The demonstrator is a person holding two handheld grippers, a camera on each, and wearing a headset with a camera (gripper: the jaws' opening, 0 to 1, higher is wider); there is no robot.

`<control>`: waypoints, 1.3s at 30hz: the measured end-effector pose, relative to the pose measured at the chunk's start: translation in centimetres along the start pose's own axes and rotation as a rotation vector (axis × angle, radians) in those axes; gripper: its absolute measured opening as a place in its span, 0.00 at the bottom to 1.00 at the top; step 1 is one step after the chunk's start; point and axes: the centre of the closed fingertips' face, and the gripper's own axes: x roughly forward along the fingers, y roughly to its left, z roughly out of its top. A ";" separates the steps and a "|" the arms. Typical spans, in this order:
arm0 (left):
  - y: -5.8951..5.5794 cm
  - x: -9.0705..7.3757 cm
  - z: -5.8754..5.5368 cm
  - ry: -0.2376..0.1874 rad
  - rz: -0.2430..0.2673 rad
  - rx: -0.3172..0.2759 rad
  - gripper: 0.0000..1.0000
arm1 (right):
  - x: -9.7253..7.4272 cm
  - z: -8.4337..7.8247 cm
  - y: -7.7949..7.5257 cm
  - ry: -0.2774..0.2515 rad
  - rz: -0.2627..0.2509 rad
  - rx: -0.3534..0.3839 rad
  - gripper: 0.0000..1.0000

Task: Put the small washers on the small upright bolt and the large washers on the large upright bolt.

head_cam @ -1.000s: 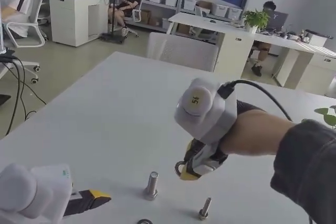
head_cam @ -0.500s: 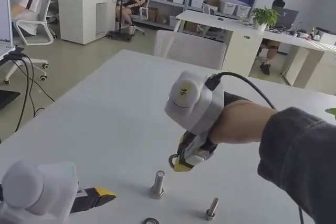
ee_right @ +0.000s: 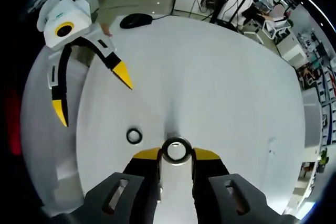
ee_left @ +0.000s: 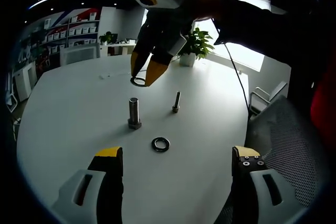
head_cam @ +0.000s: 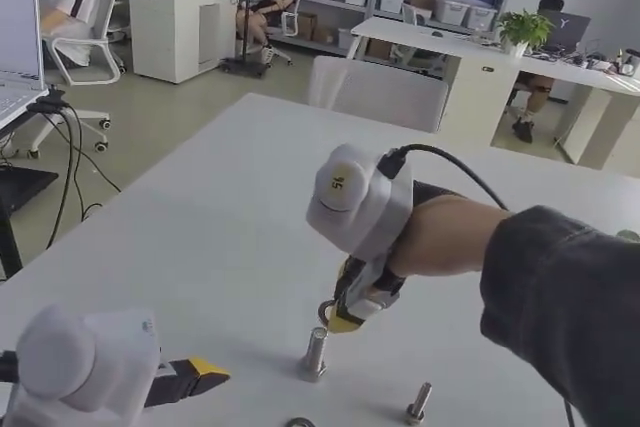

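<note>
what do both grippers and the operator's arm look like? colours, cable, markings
The right gripper and left gripper both have rounded white housings and black jaws with yellow tips. The right one carries a round yellow sticker with a short printed code I can't read reliably, and a black cable leaves its housing. The person's right arm wears a dark grey sleeve.

A plain white bench (head_cam: pixel 200 247) carries a silver-grey large bolt (head_cam: pixel 314 352), a silver-grey small bolt (head_cam: pixel 418 404) and a dark grey loose washer (ee_left: pixel 160 144). The right hand-held gripper (head_cam: pixel 338 323) has a white housing with a round yellow sticker and black jaws tipped in yellow, and its gripped washer (ee_right: pixel 176 150) is shiny silver. The left hand-held gripper (ee_left: pixel 177 153) matches it: white body, black jaws, yellow tips. The person's sleeve (head_cam: pixel 560 297) is dark grey and the cable (head_cam: pixel 450 162) is black.
</note>
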 end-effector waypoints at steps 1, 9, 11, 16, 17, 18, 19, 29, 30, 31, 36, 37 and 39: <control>0.0 0.0 0.0 -0.001 0.000 -0.002 0.85 | 0.2 0.1 0.0 0.000 0.004 -0.001 0.23; 0.4 -0.2 -0.2 0.002 0.012 -0.010 0.85 | 1.4 0.3 0.0 0.015 0.028 -0.013 0.23; 0.4 -0.2 -0.2 0.001 0.013 -0.012 0.85 | 1.6 0.3 0.0 0.019 0.028 -0.019 0.23; 0.6 -0.2 -0.3 0.004 0.016 -0.016 0.85 | 2.1 0.2 -0.1 0.025 0.037 -0.018 0.23; 0.6 -0.2 -0.3 0.003 0.015 -0.017 0.85 | 2.2 0.2 -0.1 0.026 0.037 -0.018 0.23; 0.6 -0.2 -0.3 0.003 0.016 -0.017 0.85 | 2.3 0.2 -0.1 0.027 0.039 -0.019 0.23; 0.6 -0.2 -0.3 0.004 0.017 -0.016 0.85 | 2.4 0.2 -0.1 0.028 0.041 -0.022 0.23; 0.7 -0.2 -0.4 0.007 0.020 -0.020 0.85 | 3.3 -0.1 -0.1 0.041 0.050 -0.021 0.23; 0.7 -0.2 -0.5 0.008 0.022 -0.019 0.85 | 3.4 -0.1 0.0 0.043 0.054 -0.020 0.23; 0.7 -0.2 -0.5 0.010 0.022 -0.020 0.85 | 3.4 -0.1 0.0 0.043 0.052 -0.022 0.23; 0.7 -0.2 -0.6 0.013 0.022 -0.020 0.85 | 3.8 -0.2 0.0 0.045 0.060 -0.015 0.23; 0.7 -0.2 -0.6 0.013 0.022 -0.020 0.85 | 3.8 -0.2 0.0 0.045 0.059 -0.016 0.23; 0.7 -0.2 -0.6 0.014 0.023 -0.021 0.85 | 4.0 -0.3 0.1 0.046 0.063 -0.013 0.23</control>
